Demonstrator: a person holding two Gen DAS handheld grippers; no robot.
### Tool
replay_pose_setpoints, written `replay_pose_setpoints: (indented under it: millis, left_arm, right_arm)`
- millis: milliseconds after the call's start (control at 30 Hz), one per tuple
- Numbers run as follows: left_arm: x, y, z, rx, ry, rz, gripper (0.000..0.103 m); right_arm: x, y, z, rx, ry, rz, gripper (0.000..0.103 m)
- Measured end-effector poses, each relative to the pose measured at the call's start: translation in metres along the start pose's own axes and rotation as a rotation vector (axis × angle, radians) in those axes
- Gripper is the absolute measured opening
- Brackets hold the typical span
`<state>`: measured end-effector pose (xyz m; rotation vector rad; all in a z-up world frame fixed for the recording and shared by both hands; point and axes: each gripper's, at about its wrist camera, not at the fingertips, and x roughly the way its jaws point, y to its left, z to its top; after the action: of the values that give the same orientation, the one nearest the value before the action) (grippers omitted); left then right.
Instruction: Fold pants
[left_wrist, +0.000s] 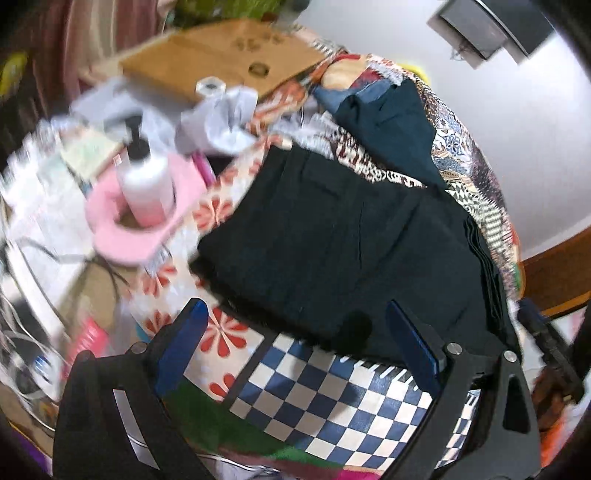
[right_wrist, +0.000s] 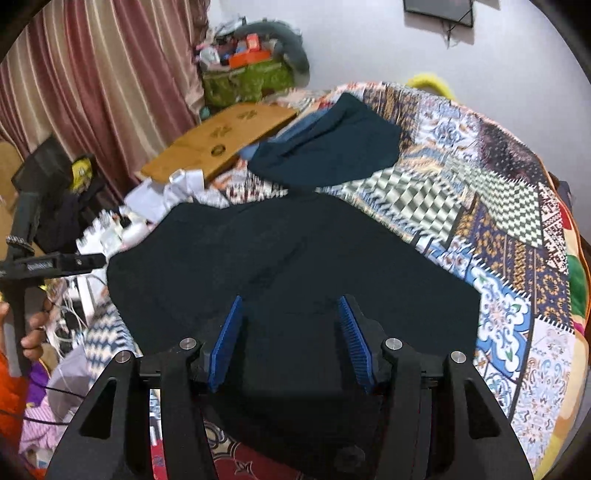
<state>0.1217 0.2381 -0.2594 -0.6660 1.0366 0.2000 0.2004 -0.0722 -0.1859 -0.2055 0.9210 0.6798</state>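
Note:
The black pants (left_wrist: 332, 236) lie folded in a thick flat stack on the patchwork bedspread (left_wrist: 314, 391); they also fill the middle of the right wrist view (right_wrist: 288, 258). My left gripper (left_wrist: 295, 314) is open and empty, hovering at the near edge of the pants. My right gripper (right_wrist: 290, 306) is open and empty, its blue fingers (right_wrist: 227, 339) just above the near part of the pants. The left gripper also shows at the far left of the right wrist view (right_wrist: 55, 264), held by a hand.
A second dark teal garment (right_wrist: 332, 147) lies farther back on the bedspread (right_wrist: 498, 221). A wooden board (right_wrist: 221, 136), a white pump bottle (left_wrist: 146, 177) in a pink holder, crumpled paper and cables sit to the left. Curtains (right_wrist: 92, 74) hang behind.

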Motion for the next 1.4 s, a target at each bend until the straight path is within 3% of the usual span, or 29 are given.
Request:
replay_pose_setpoints:
  millis: [100,233,600,833,867,1033,1200,1400]
  left_arm:
    - [0.013,0.012,-0.004,-0.073,0.049,-0.086,0.098]
    - [0.027,0.019,-0.006,-0.122,0.099,-0.139,0.098]
    - [0.061,0.044,0.014,-0.211,0.099,-0.296,0.097]
    - [0.071,0.047,0.032,-0.187,0.070,-0.148,0.039]
    - [0.071,0.047,0.034,-0.175,0.064,-0.130,0.035]
    - [0.051,0.030,0.043,-0.078,-0.017,-0.050,0.026]
    - [0.008,-0.017,0.056,0.101,-0.174,0.048,0.023]
    - [-0.044,-0.087,0.072,0.250,-0.339,0.027,0.022]
  right_arm:
    - [0.010,0.004,-0.006,-0.022,0.042,-0.010,0.051]
    - [0.008,0.004,-0.009,-0.031,0.038,-0.001,0.051]
    - [0.012,0.003,-0.008,-0.018,0.031,0.018,0.052]
    - [0.012,0.002,-0.009,-0.001,0.019,0.024,0.052]
    - [0.012,0.002,-0.009,0.003,0.018,0.024,0.052]
    - [0.003,-0.004,-0.010,0.047,-0.001,0.024,0.051]
    - [-0.026,-0.029,-0.016,0.120,-0.073,-0.012,0.052]
    - [-0.063,-0.083,-0.043,0.263,-0.100,-0.103,0.052]
